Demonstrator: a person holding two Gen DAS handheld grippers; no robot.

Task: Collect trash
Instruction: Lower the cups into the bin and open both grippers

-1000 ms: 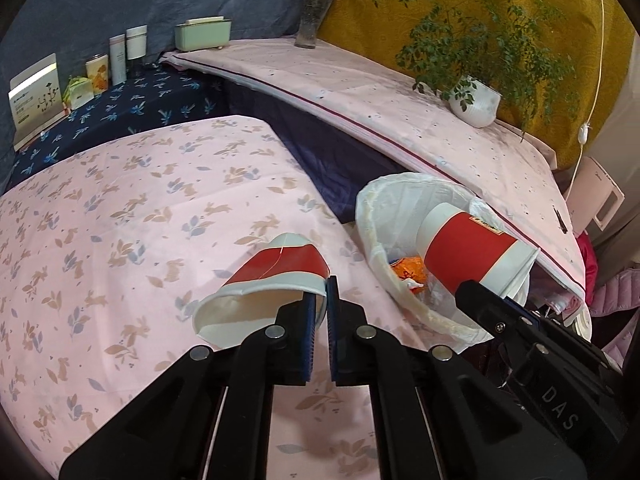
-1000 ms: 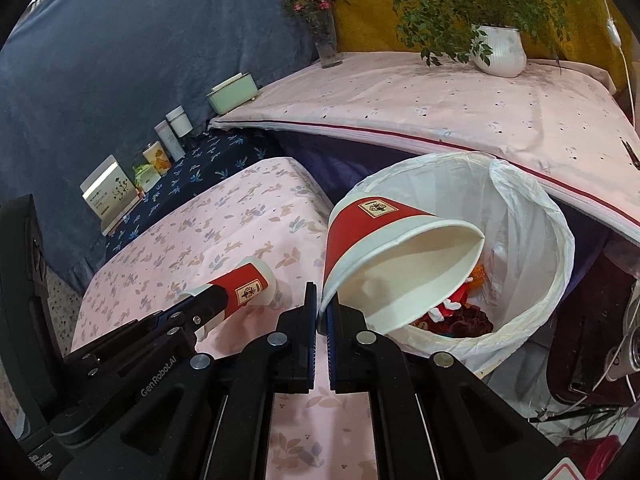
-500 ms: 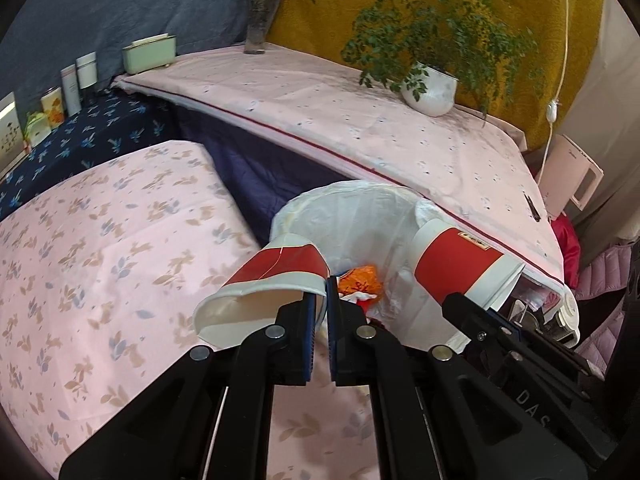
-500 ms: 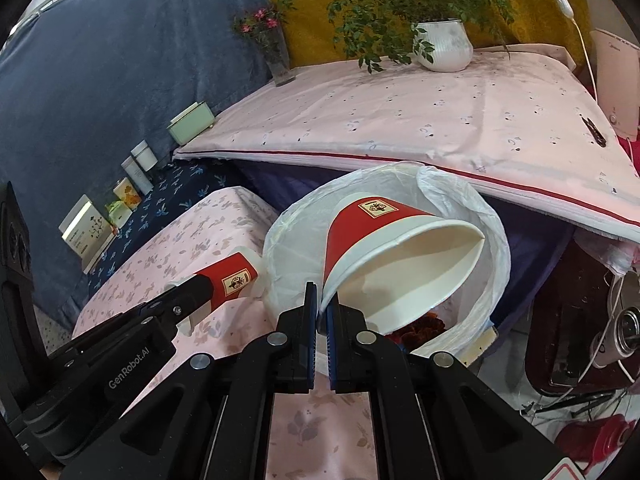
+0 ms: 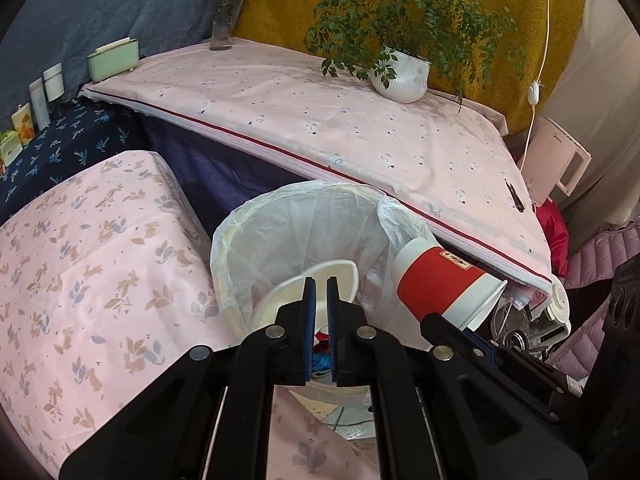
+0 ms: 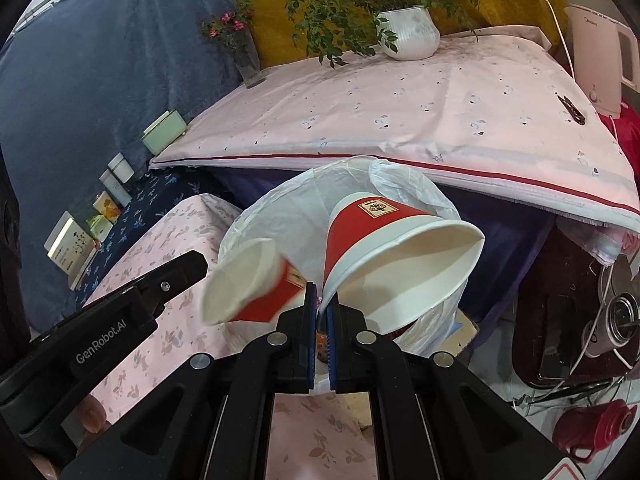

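Note:
In the left wrist view my left gripper (image 5: pixel 320 292) is shut on the rim of a red-and-white paper cup (image 5: pixel 292 292). That cup is blurred, with its white mouth turned towards the camera, and hangs over the white-lined trash bin (image 5: pixel 280 220). My right gripper (image 6: pixel 321 300) is shut on the rim of a second paper cup (image 6: pixel 400 248), tilted mouth-down over the same bin (image 6: pixel 288 200). The right wrist view also shows the blurred cup (image 6: pixel 256 280) at the tip of the left gripper's finger (image 6: pixel 176 276). The second cup (image 5: pixel 436 280) appears at the bin's right edge in the left view.
A pink floral cloth (image 5: pixel 80 260) covers the surface left of the bin. Behind the bin is a pink-clothed table (image 5: pixel 360 120) with a potted plant (image 5: pixel 400 76) and a vase (image 5: pixel 222 20). A kettle (image 5: pixel 556 156), cables and a red flask (image 6: pixel 592 428) clutter the right side.
Both grippers moved from beside the floral cloth to over the bin. The left cup swung from red side up to mouth towards the camera and is now blurred.

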